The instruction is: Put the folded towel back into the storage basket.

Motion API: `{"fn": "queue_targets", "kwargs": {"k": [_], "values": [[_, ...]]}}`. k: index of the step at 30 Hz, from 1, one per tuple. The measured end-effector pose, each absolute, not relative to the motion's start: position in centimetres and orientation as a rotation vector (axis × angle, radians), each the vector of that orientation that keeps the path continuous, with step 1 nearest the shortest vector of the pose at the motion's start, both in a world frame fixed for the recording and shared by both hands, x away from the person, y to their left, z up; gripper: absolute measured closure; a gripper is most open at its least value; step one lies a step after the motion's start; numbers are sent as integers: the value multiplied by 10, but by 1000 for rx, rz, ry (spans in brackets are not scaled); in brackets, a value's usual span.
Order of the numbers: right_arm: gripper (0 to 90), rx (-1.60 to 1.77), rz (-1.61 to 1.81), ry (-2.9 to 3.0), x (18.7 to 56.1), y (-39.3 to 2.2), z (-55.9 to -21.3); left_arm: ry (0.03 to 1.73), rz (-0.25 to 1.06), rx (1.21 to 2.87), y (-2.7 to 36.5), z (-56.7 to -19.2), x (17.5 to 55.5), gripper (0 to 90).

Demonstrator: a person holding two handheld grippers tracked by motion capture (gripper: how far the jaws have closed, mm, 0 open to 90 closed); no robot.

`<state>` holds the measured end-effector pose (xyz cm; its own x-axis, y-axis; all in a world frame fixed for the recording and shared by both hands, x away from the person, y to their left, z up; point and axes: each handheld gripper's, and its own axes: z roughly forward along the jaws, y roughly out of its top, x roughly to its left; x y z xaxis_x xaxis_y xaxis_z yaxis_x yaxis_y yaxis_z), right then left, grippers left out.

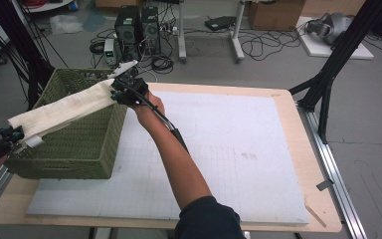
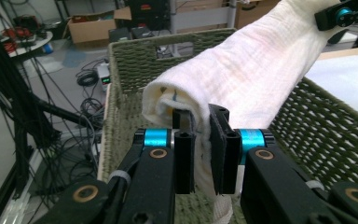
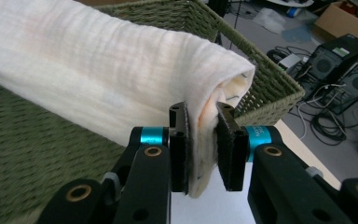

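Grippers (image 1: 114, 93) above white mat (image 1: 219, 149); cluttered floor (image 1: 278, 55)

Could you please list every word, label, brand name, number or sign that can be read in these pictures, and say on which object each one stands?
No text can be read in these pictures.
Blue collar of the right claw: small print, too blurred to read.
Folded cream cloth: faint dark marks at its folded ends, not legible as letters.
Green woven basket: no label.
Cardboard boxes on the floor: no legible print.
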<state>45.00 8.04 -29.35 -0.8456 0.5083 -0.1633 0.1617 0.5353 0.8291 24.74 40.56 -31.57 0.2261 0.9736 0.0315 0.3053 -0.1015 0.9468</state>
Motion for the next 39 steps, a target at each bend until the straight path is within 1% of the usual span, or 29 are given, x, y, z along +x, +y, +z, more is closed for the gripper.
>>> {"fn": "queue_targets", "kwargs": {"k": [3, 5, 6, 7, 8, 9, 10, 11, 15, 20, 23, 24, 27, 31, 34, 36, 39], "values": [[775, 554, 1223, 2384, 456, 92, -294, 1254, 918, 1591, 409, -317, 251, 810], [758, 547, 1229, 2378, 459, 100, -296, 1270, 913, 1580, 410, -320, 253, 786], [693, 543, 1227, 2368, 459, 102, -297, 1276, 926, 1570, 410, -321, 254, 716], [577, 538, 1224, 2350, 461, 105, -300, 1282, 935, 1564, 410, -323, 254, 597], [494, 555, 1223, 2343, 463, 108, -304, 1287, 943, 1553, 410, -324, 254, 504], [478, 572, 1208, 2342, 464, 110, -308, 1286, 961, 1544, 409, -324, 252, 472], [437, 574, 1184, 2351, 465, 111, -313, 1284, 970, 1536, 408, -323, 251, 439], [426, 580, 1176, 2351, 465, 111, -315, 1280, 972, 1524, 408, -322, 249, 415], [412, 585, 1196, 2354, 463, 104, -311, 1245, 975, 1506, 404, -316, 242, 409], [391, 568, 1230, 2327, 457, 84, -298, 1211, 959, 1508, 395, -314, 239, 402], [362, 568, 1237, 2335, 451, 65, -293, 1191, 914, 1489, 388, -315, 239, 389], [352, 568, 1233, 2336, 450, 59, -292, 1178, 873, 1484, 383, -315, 240, 383], [307, 561, 1240, 2332, 445, 31, -286, 1128, 747, 1492, 369, -317, 244, 390], [243, 594, 1244, 2327, 438, -8, -281, 1070, 681, 1490, 343, -318, 250, 344], [225, 604, 1239, 2304, 429, -40, -280, 1034, 656, 1504, 322, -319, 255, 310], [204, 646, 1239, 2297, 423, -62, -280, 993, 614, 1514, 306, -321, 261, 294], [176, 707, 1258, 2265, 410, -97, -286, 946, 577, 1520, 287, -323, 266, 274]]}}
